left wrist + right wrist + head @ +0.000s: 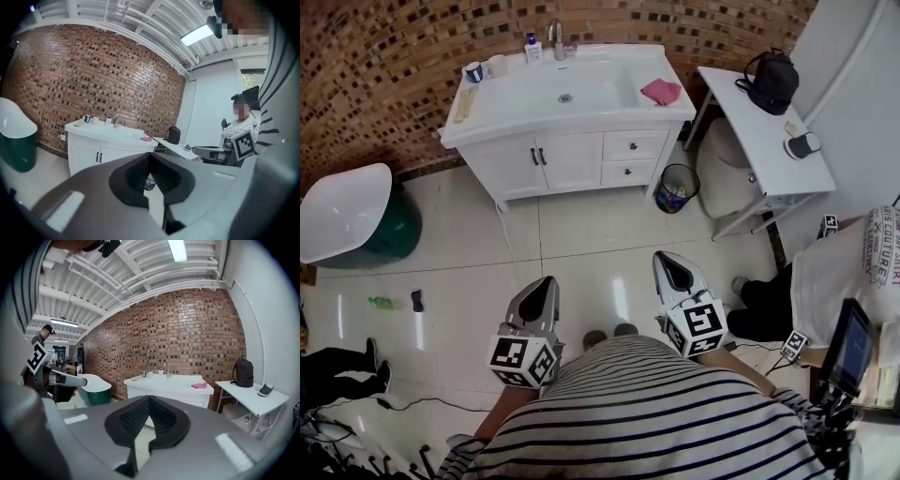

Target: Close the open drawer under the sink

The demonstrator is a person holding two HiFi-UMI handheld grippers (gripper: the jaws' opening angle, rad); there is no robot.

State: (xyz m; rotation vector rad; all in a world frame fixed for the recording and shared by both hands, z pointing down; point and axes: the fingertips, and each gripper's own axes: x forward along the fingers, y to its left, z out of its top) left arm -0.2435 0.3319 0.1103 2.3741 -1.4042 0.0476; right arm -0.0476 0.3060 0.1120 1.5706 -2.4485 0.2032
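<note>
Head view: the white sink cabinet [546, 161] stands against the brown brick wall [384, 56]. Its two small white drawers [635, 145] sit at the right front; I cannot tell whether either is open. The grey left gripper [546, 283] and grey right gripper [667, 260] are well apart from them.
Left gripper view: jaws together, empty.
Right gripper view: likewise closed on nothing.

drawers [634, 146]: 2, white, dark knobs | stacked, right side of vanity [516, 169] | both look flush
</note>
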